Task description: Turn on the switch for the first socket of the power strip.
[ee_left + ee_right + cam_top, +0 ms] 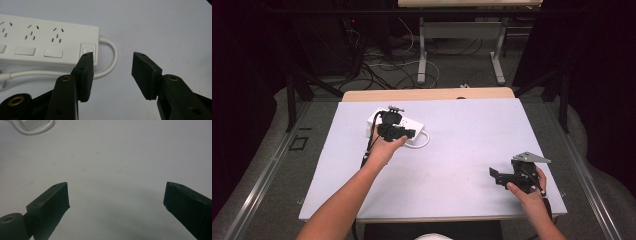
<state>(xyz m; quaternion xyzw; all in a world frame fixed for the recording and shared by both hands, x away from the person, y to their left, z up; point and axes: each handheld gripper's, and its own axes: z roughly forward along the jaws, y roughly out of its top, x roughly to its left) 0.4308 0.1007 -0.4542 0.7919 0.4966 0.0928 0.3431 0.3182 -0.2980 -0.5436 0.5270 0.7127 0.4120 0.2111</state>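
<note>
1. The white power strip lies at the far left of the table, its cable looping beside its switch end
2. The left hand-held gripper hovers by that end, jaws parted, gripping nothing
3. The right hand-held gripper rests well apart, jaws wide

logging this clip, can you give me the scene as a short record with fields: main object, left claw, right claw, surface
main object: white power strip, lying flat, sockets up, its white cable looping from the switch end
left claw: left claw open, nothing between the jaws, beside the strip's switch end, one pad in front of the power switch
right claw: right claw open wide over bare tabletop, apart from the strip
surface: pale grey table
</note>
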